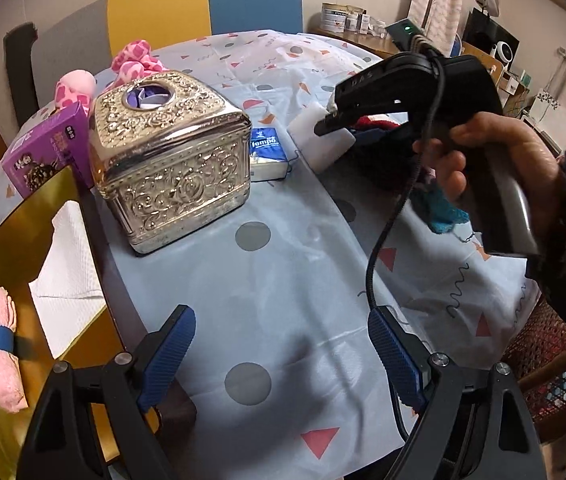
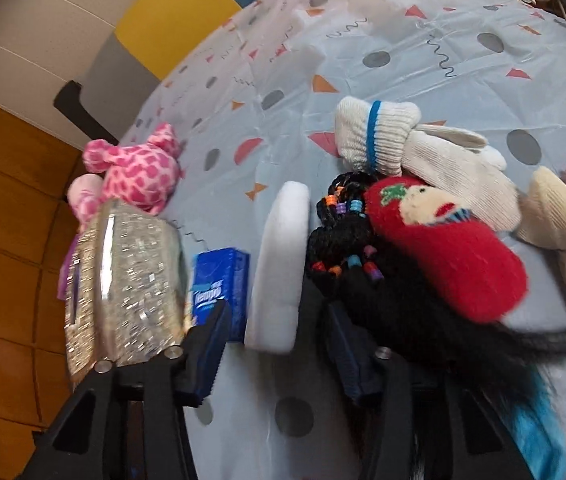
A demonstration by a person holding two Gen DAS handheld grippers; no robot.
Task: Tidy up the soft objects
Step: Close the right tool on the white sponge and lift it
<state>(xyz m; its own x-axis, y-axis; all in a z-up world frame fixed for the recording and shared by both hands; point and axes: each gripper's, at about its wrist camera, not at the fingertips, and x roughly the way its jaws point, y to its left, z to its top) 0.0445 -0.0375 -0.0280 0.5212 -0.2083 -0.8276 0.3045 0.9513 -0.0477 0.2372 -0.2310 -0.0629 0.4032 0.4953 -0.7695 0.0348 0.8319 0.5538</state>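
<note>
A white sponge [image 2: 279, 264] stands on edge on the table, and my right gripper [image 2: 277, 354] is open with its jaws on either side of the sponge's near end, not closed on it. In the left wrist view the right gripper [image 1: 329, 118] hovers over the same sponge [image 1: 321, 140]. A pile of soft things lies right of it: a red knit toy [image 2: 455, 260], black braided hair with beads [image 2: 343, 240], white gloves [image 2: 403, 148]. A pink spotted plush [image 2: 139, 168] sits far left. My left gripper [image 1: 283, 356] is open and empty over the tablecloth.
An ornate silver tissue box [image 1: 171, 156] stands left of a blue Tempo tissue pack [image 1: 269, 154]. A purple box [image 1: 49, 152] sits behind it. A gold tray [image 1: 11, 248] at the left holds a rolled pink towel [image 1: 1, 352] and a white napkin [image 1: 69, 276].
</note>
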